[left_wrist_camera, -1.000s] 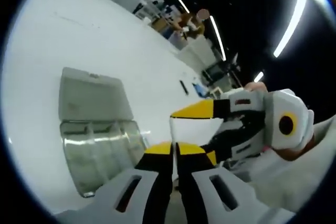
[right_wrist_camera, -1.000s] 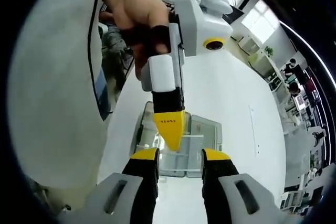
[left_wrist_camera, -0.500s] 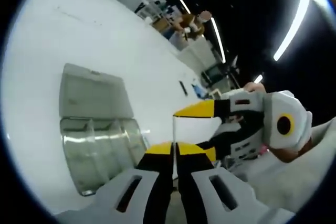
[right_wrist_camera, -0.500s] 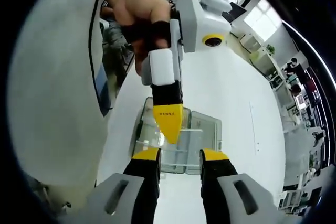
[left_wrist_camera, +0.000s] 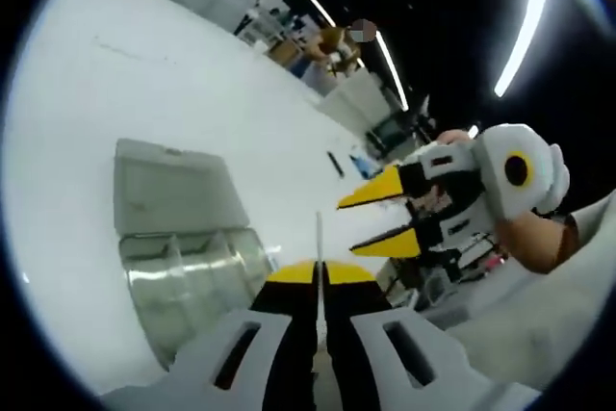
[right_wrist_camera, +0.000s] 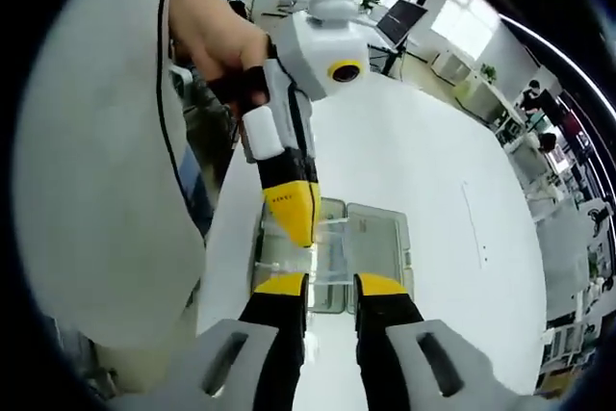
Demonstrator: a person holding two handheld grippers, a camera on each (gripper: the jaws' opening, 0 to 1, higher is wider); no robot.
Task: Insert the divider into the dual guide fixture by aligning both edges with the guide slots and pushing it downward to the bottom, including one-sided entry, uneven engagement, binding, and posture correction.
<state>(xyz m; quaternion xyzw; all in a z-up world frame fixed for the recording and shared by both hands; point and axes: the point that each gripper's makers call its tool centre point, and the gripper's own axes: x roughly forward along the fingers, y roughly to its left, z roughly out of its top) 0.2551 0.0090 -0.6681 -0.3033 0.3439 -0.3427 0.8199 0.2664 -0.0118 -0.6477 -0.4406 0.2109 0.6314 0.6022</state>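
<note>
Divider (left_wrist_camera: 319, 238) sits edge-on in the left gripper view, a thin pale sheet pinched between the left tongs (left_wrist_camera: 319, 274), yellow tips pressed tight on it w/ almost no gap. It rises straight out of the tips, up above the bench (left_wrist_camera: 192, 84), well apart from the fixture (left_wrist_camera: 183, 276), a clear plastic box w/ upright ribs inside and its lid (left_wrist_camera: 173, 194) swung flat open behind it. Box sits lower left of the tongs in that view, on the white bench. Right tongs (left_wrist_camera: 390, 214) come in from the right here, yellow tips spread wide apart, nothing between them, a hand (left_wrist_camera: 534, 238) wrapped on the grip behind. Over to the right gripper view: right tongs (right_wrist_camera: 322, 286) rise from the bottom, gap between the yellow tips, holding nothing, clear box (right_wrist_camera: 332, 257) w/ its lid (right_wrist_camera: 380, 238) lying just beyond them on the bench (right_wrist_camera: 423, 161). Left tongs (right_wrist_camera: 294, 223) reach down from the top left in this view, yellow tip pointing at the near-left part of the box, held by a hand (right_wrist_camera: 217, 45), pale sleeve (right_wrist_camera: 96, 161) along the left side. Divider itself is hard to pick out here against the clear plastic, so can't tell whether its lower edge touches the box. Office desks and windows (right_wrist_camera: 462, 26) in the bkgd.
</note>
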